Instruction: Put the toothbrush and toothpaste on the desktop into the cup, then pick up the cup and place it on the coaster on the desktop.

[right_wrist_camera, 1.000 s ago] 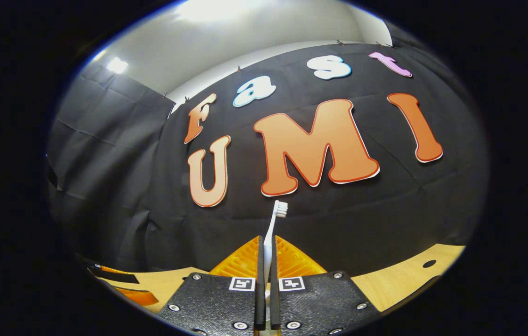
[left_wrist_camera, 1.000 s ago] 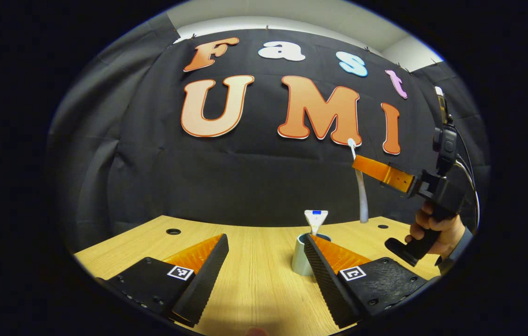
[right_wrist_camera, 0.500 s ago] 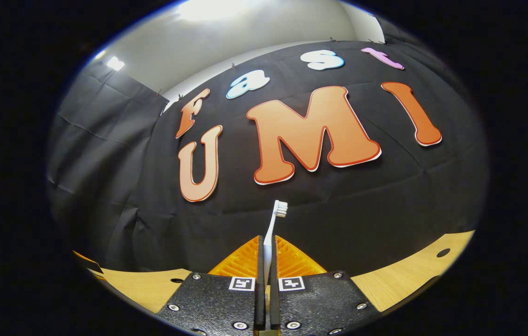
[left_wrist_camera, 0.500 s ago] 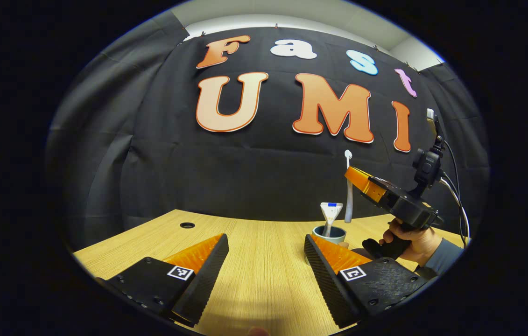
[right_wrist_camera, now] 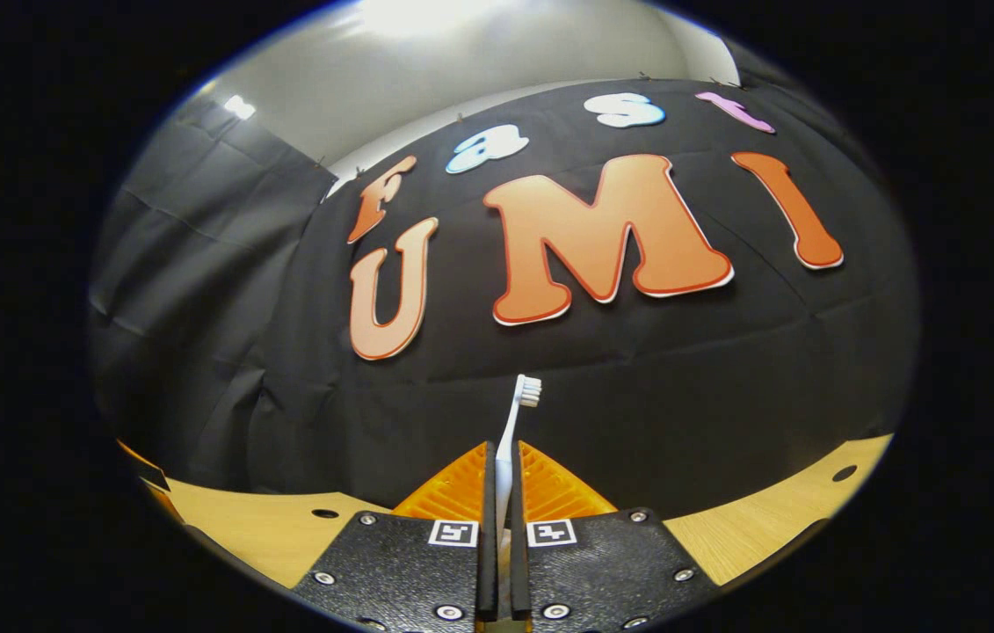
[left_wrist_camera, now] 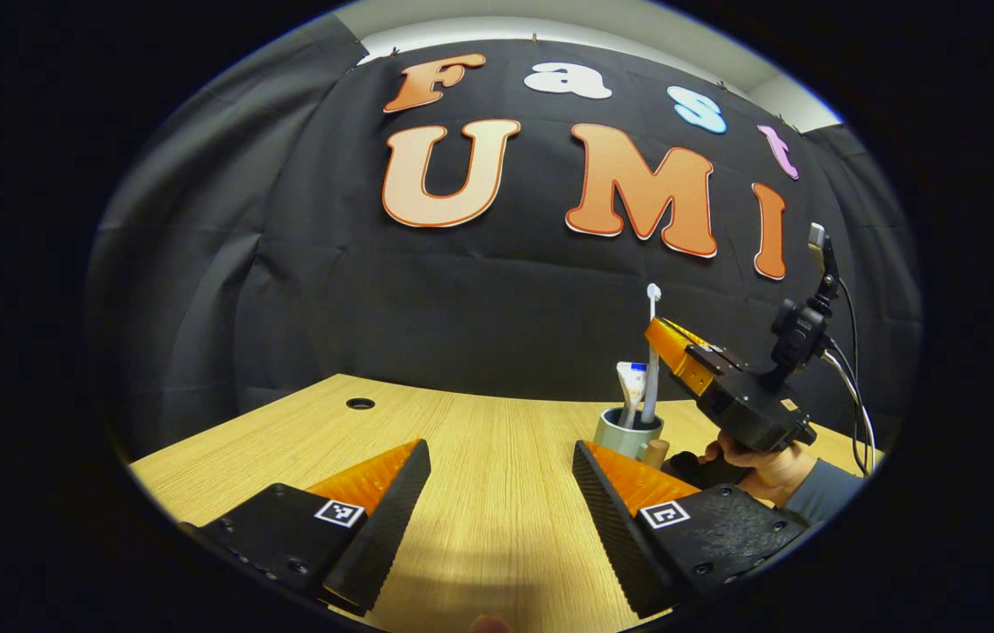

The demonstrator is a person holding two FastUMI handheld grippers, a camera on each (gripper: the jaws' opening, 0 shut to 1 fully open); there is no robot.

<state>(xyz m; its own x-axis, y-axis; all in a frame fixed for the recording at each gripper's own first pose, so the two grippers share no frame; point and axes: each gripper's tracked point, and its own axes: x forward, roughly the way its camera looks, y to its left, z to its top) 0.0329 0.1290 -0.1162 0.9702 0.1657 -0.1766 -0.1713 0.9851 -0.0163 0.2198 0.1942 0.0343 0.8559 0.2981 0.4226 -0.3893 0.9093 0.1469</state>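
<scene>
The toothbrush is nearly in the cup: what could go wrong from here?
1. The right gripper is shut on the toothbrush, whose lower end is at the cup mouth. A sideways pull could tip the cup.
2. The toothpaste already leans inside, so the brush may snag on it.
3. The left gripper is open and does not steady the cup.

Matt wood-grain desktop (left_wrist_camera: pixel 479 457), cloth wall (left_wrist_camera: pixel 479 299)

1. Left gripper view: low over the surface (left_wrist_camera: pixel 479 457), facing the black cloth wall (left_wrist_camera: pixel 479 290), with the right tool (left_wrist_camera: pixel 668 338) farther off at right.
2. Right gripper view: tilted upward, close along its own fingers (right_wrist_camera: pixel 489 527), toward the same wall (right_wrist_camera: pixel 637 396).
3. Both share wall and surface (right_wrist_camera: pixel 769 527).
</scene>
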